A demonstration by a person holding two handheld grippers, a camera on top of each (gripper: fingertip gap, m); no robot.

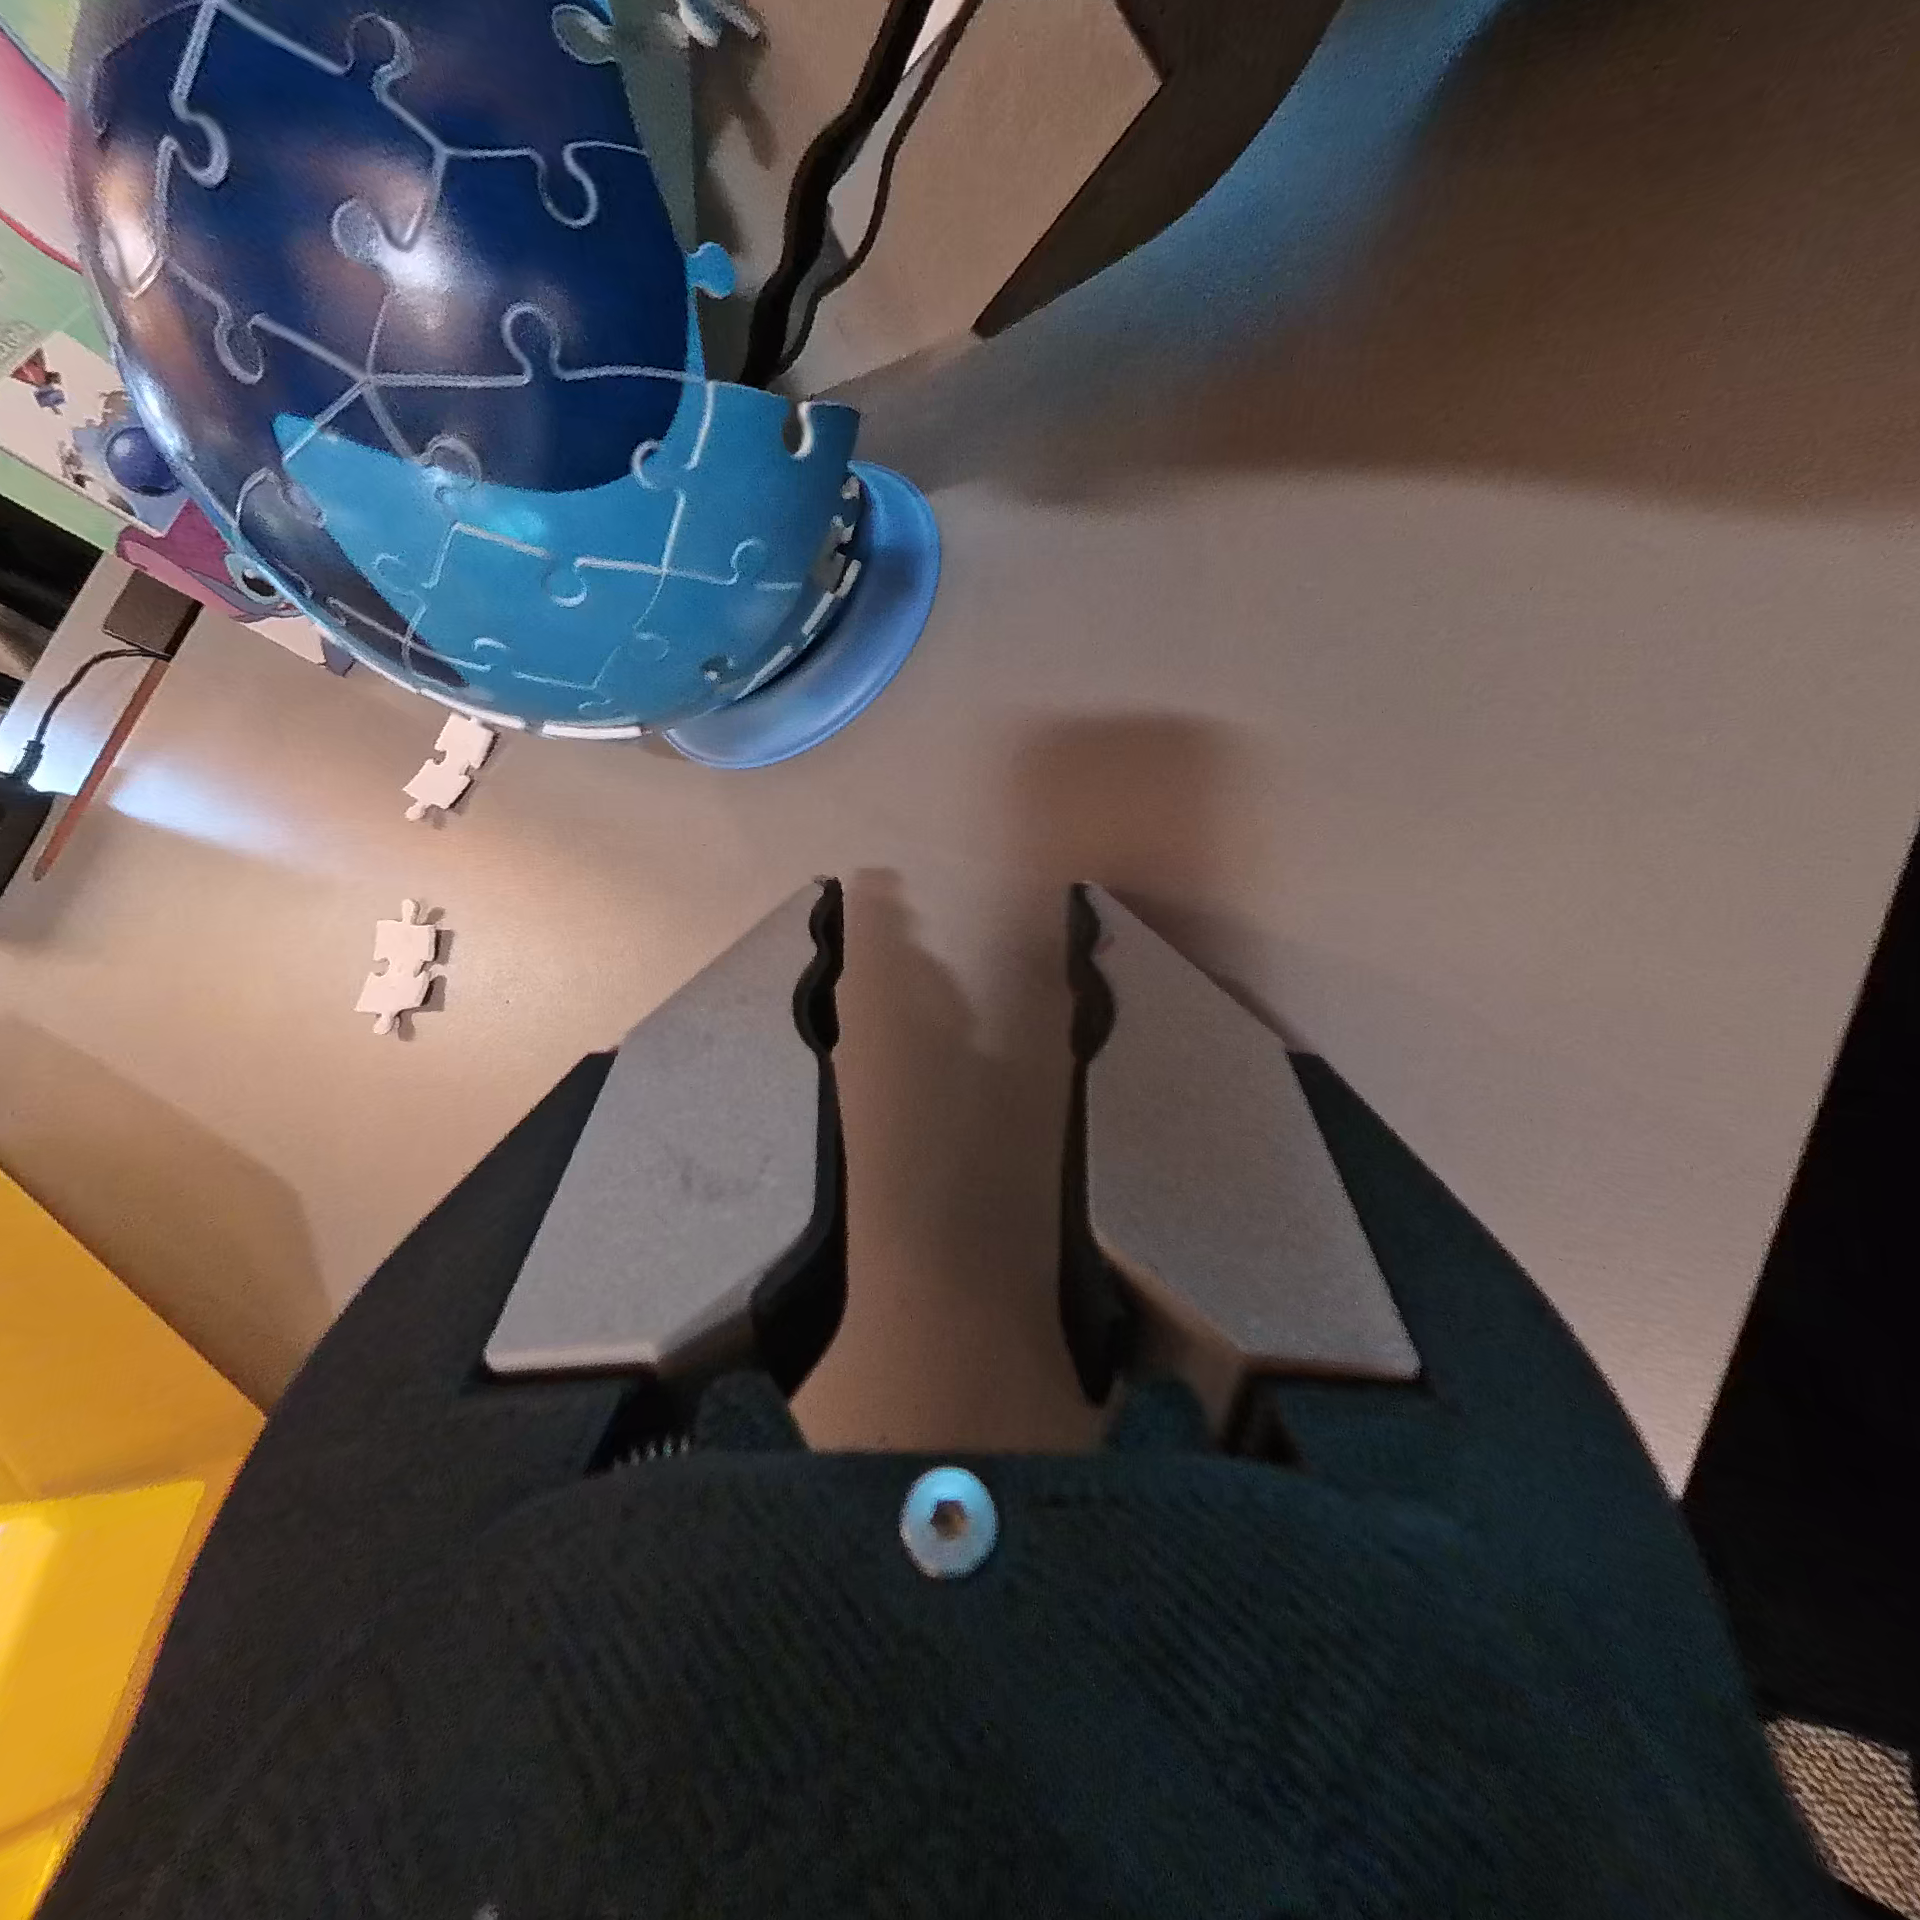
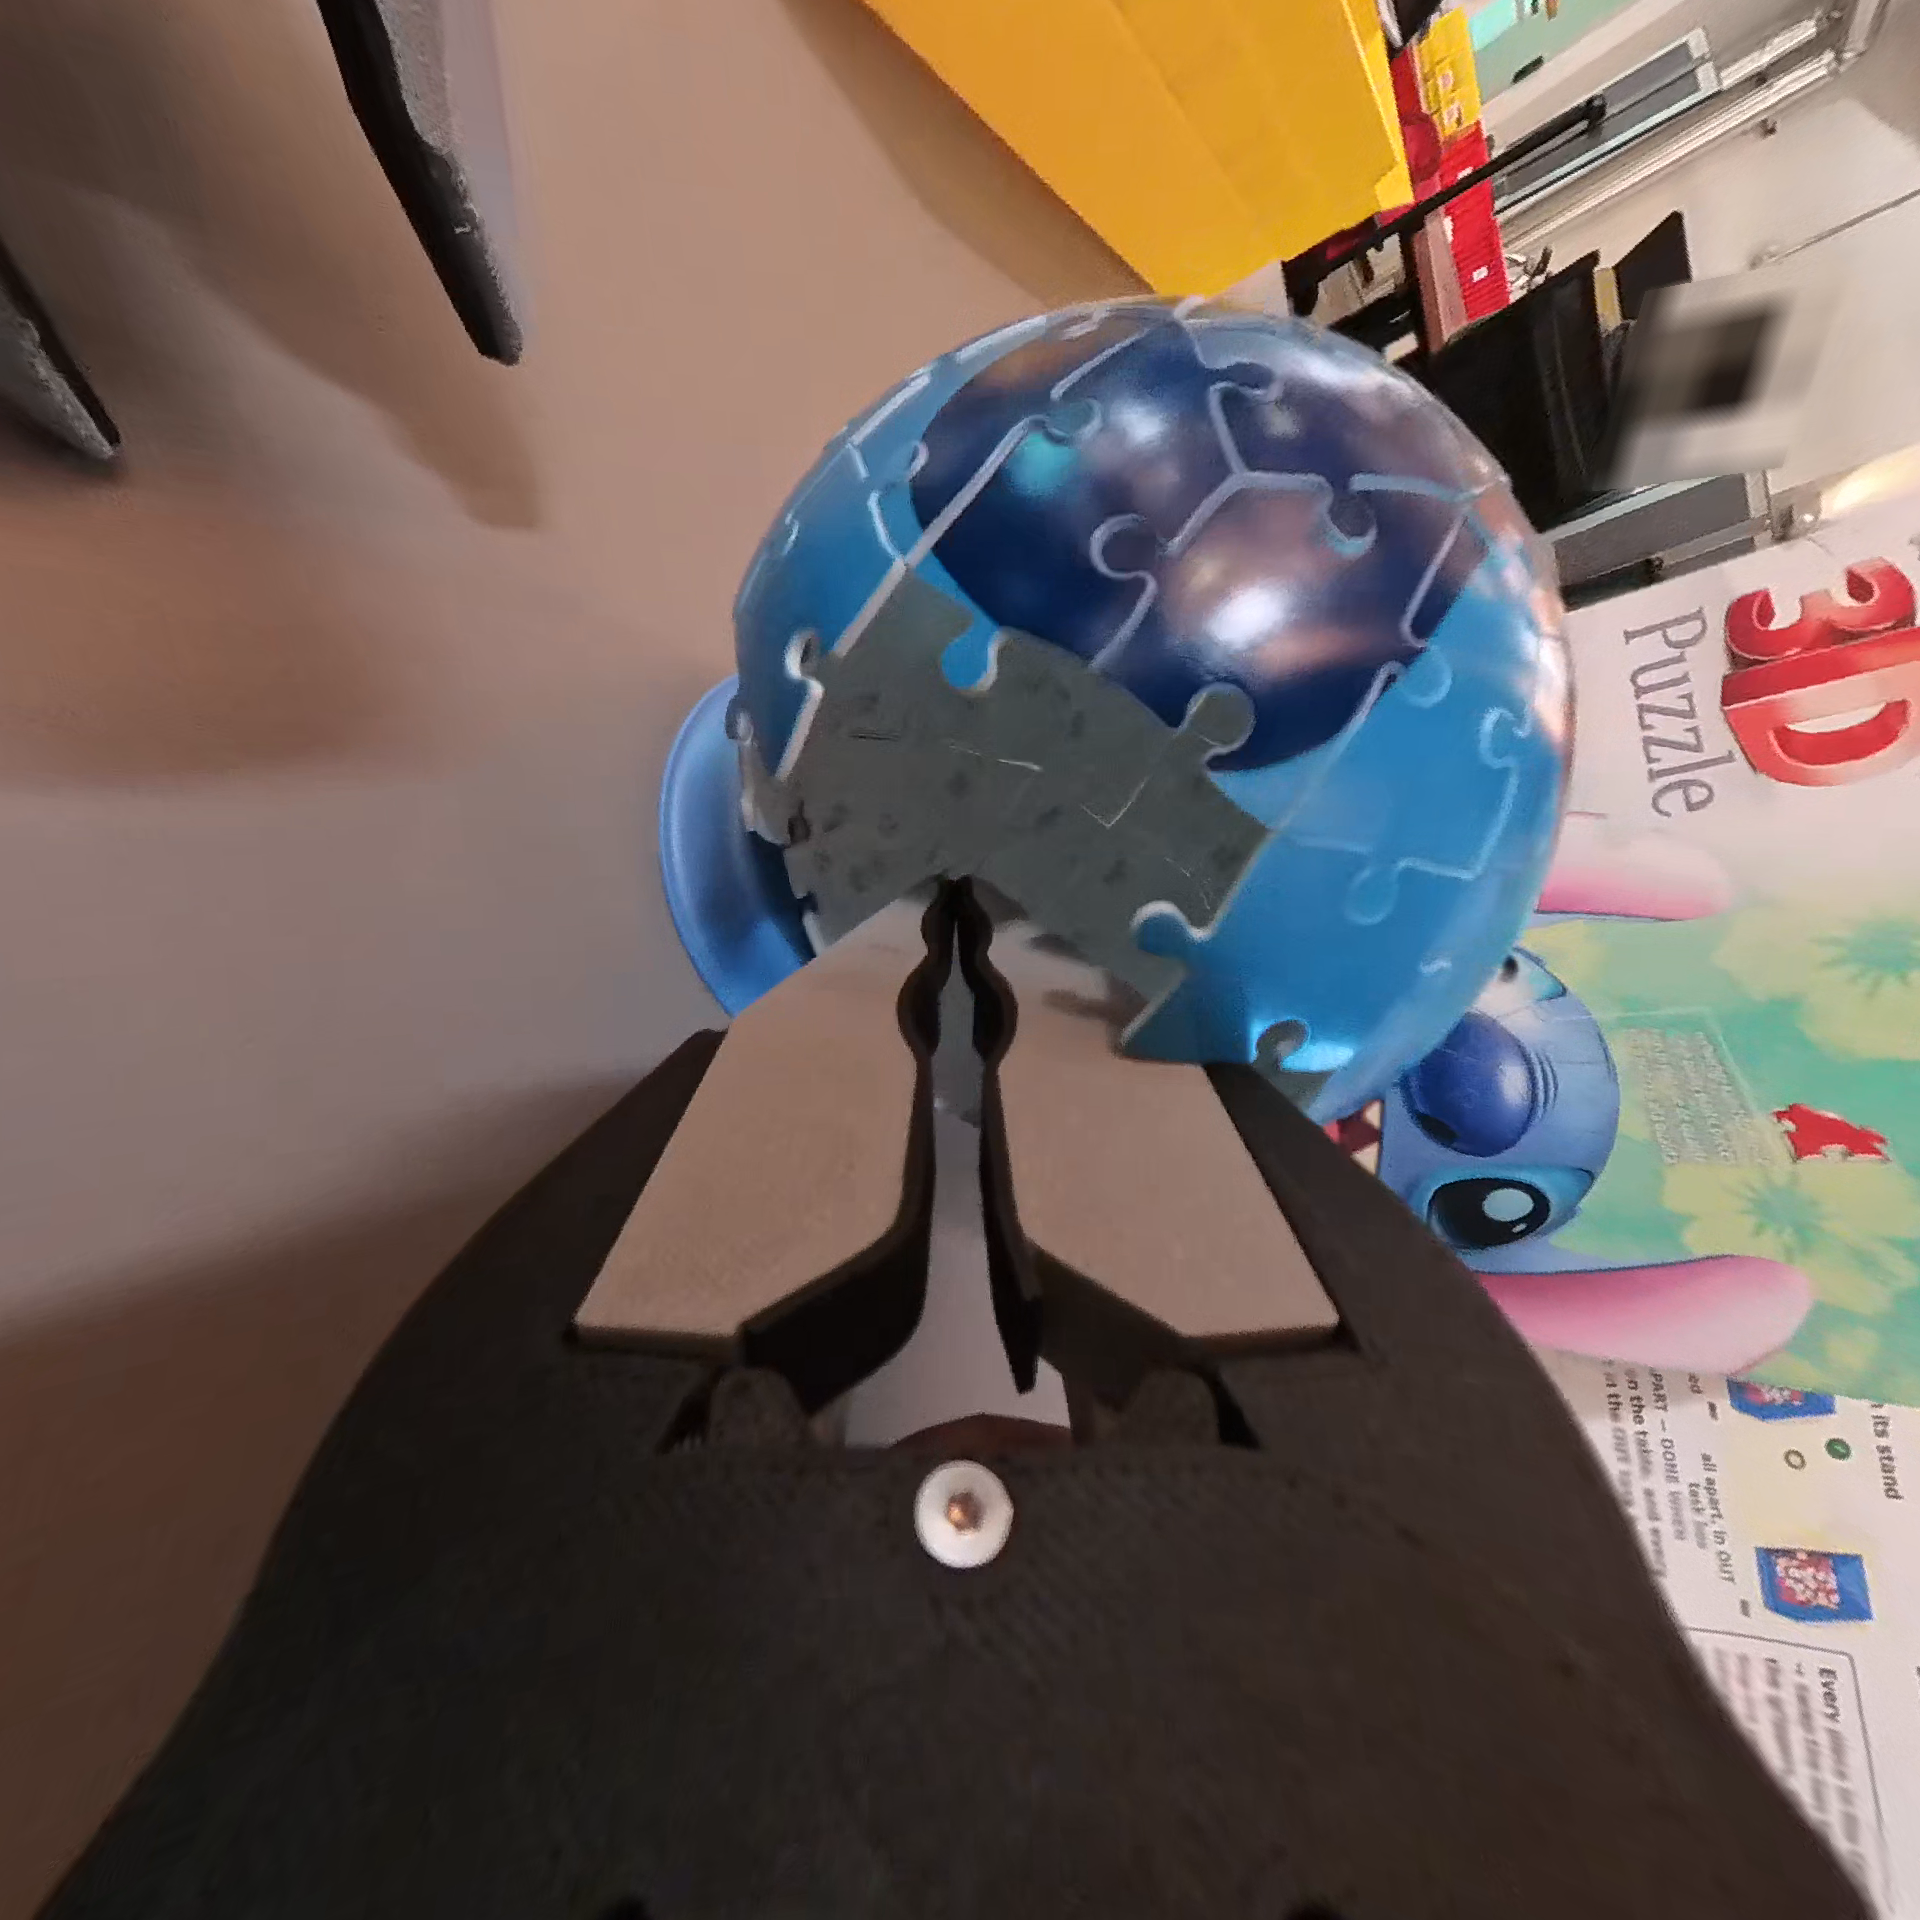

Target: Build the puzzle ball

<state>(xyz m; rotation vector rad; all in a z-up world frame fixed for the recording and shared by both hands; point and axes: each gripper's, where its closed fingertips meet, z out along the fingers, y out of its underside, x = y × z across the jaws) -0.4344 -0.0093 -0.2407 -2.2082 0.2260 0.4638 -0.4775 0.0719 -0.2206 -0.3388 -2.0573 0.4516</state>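
While the right tool (image 2: pixel 958 902) pinches a white puzzle piece (image 2: pixel 954 1226) at the gap in the puzzle ball (image 2: pixel 1299 665), the left tool (image 1: pixel 954 914) hangs spread and empty near the ball's blue stand (image 1: pixel 862 634) on the bench (image 1: pixel 1351 675). Two loose white pieces (image 1: pixel 400 968) lie beside the ball.

Printed sheet (image 2: pixel 1756 1039) beside puzzle ball (image 2: pixel 1195 623): big red and grey title lettering, small-print blocks too blurred to read.
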